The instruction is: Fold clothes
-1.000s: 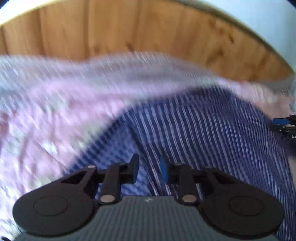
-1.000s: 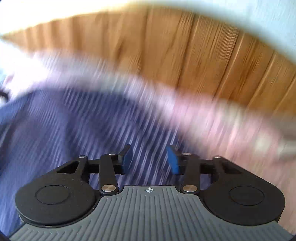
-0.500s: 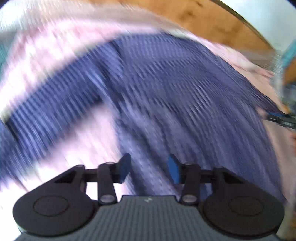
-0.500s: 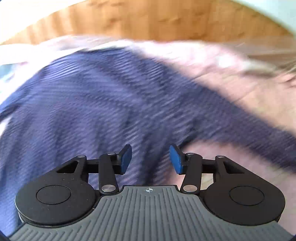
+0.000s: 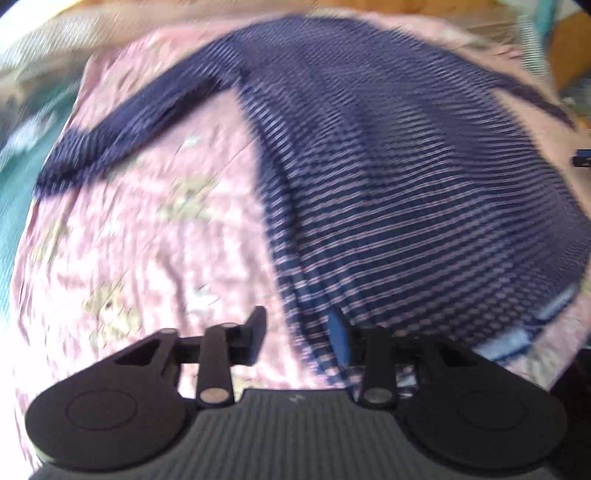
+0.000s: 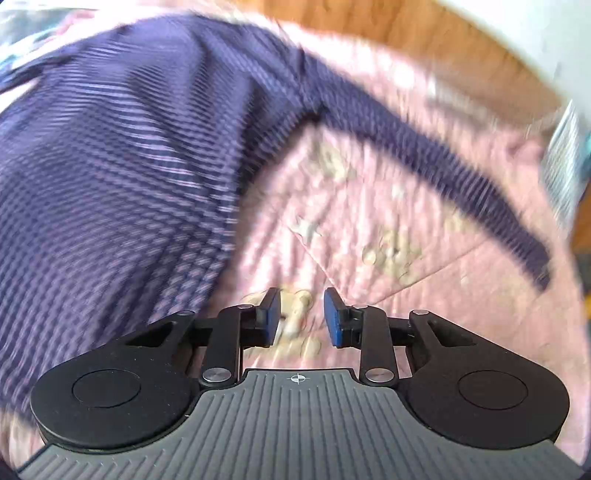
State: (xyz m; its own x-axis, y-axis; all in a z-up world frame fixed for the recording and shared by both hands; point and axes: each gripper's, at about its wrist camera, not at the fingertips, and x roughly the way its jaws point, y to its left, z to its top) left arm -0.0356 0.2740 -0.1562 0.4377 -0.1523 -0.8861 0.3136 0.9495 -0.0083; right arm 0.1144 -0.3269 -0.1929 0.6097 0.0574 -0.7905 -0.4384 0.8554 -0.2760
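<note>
The shirt (image 5: 406, 177) lies spread flat on the pink quilt (image 5: 147, 240) of a bed, body broad and both sleeves thrown outward, which reads as laid out ready for a first fold. It is dark navy with thin pale stripes, long-sleeved, a few soft ridges running down its left side; both views are blurred, so finer detail is lost. The left gripper (image 5: 297, 330) hangs released over the hem's left edge, likely lining up to pinch it. The right gripper (image 6: 301, 314) is also released, empty, over bare quilt just beside the shirt's right edge, below the right sleeve (image 6: 443, 162). A wooden headboard (image 6: 369, 22) stands beyond.
</note>
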